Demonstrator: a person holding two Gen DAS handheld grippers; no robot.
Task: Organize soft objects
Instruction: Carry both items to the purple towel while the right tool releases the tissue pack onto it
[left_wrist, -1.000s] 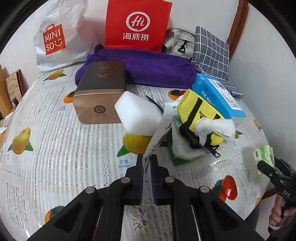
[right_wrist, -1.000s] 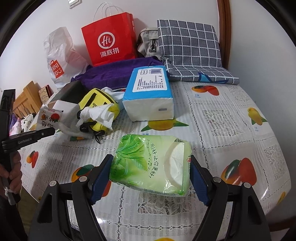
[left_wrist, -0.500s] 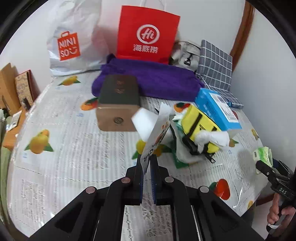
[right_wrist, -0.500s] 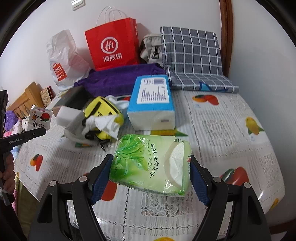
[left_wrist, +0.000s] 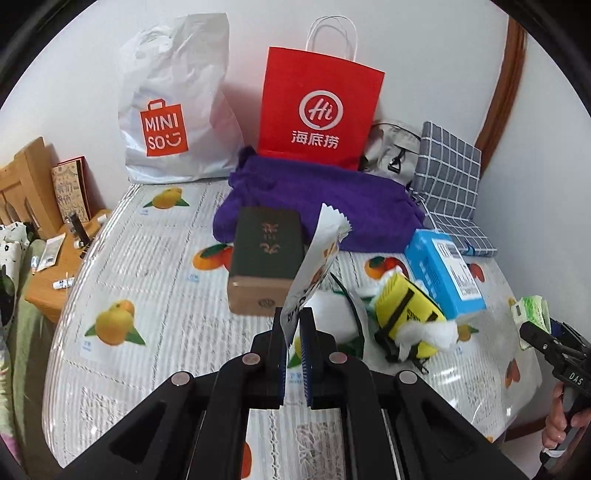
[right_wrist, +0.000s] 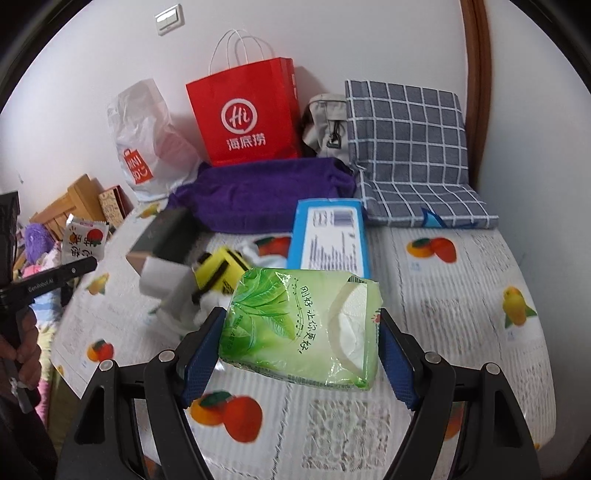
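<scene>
Over a fruit-print vinyl tablecloth, the right gripper clamps a green plastic tissue pack sidewise; the left gripper pinches a flat white snack sachet by its edge, both held clear of the clutter.

Green tissue pack, red paper bag, purple towel.

Both grippers are black plastic. The left gripper and the right gripper have blue ridged pads inside the jaws. Round silver screws sit behind the jaws. Small white letters mark the sides.
</scene>
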